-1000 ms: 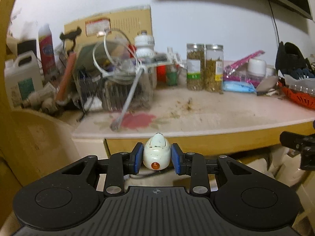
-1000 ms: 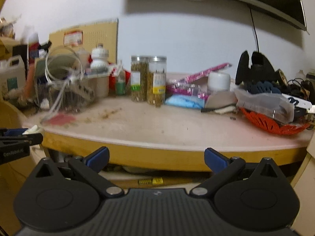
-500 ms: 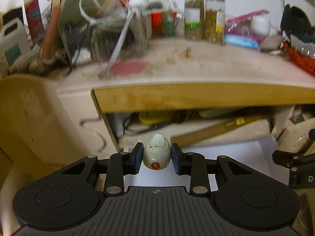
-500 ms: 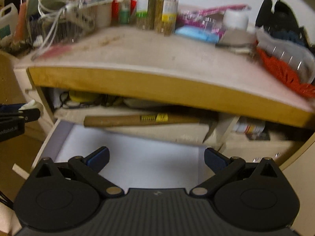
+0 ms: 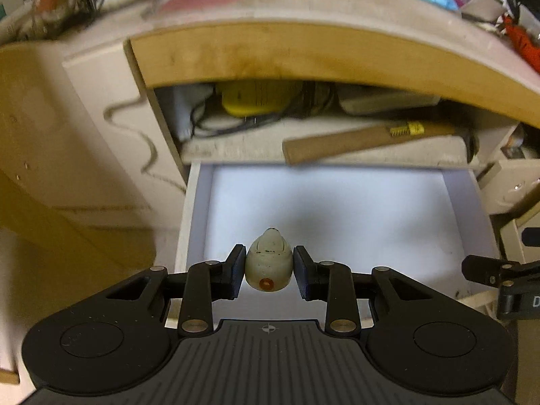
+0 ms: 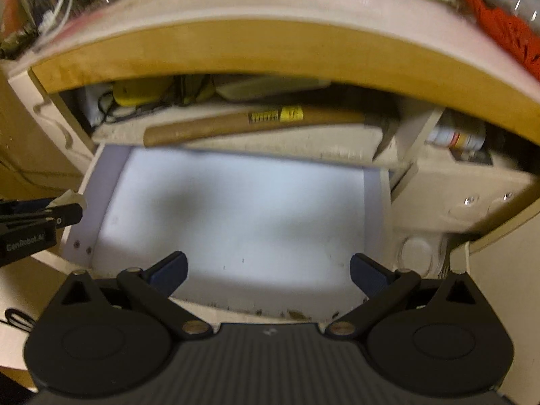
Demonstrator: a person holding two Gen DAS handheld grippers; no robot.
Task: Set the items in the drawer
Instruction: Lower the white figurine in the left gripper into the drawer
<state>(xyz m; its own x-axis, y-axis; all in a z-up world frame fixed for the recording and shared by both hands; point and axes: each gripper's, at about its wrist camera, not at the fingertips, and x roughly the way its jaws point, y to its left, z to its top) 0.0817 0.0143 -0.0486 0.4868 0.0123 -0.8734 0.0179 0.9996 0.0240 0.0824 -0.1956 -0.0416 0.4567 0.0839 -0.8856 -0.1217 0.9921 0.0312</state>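
Note:
My left gripper (image 5: 269, 271) is shut on a small off-white egg-shaped item (image 5: 268, 263) with an orange dot at its near end. It hangs over the front left part of the pulled-out white drawer (image 5: 337, 216), whose floor is bare. In the right wrist view the same drawer (image 6: 236, 216) lies below my right gripper (image 6: 269, 270), which stands open with nothing between its fingers. The left gripper's tip with the item (image 6: 67, 199) shows at that view's left edge.
Above the drawer is an open shelf holding a wooden-handled hammer (image 5: 371, 140), a yellow object (image 5: 253, 96) and cables. The cluttered desk top (image 5: 303, 10) overhangs it. Cabinet panels flank the drawer on both sides.
Both grippers have dropped from desk-top height and tilted down toward the open drawer. The left one still holds the egg-shaped item; the right one stays open.

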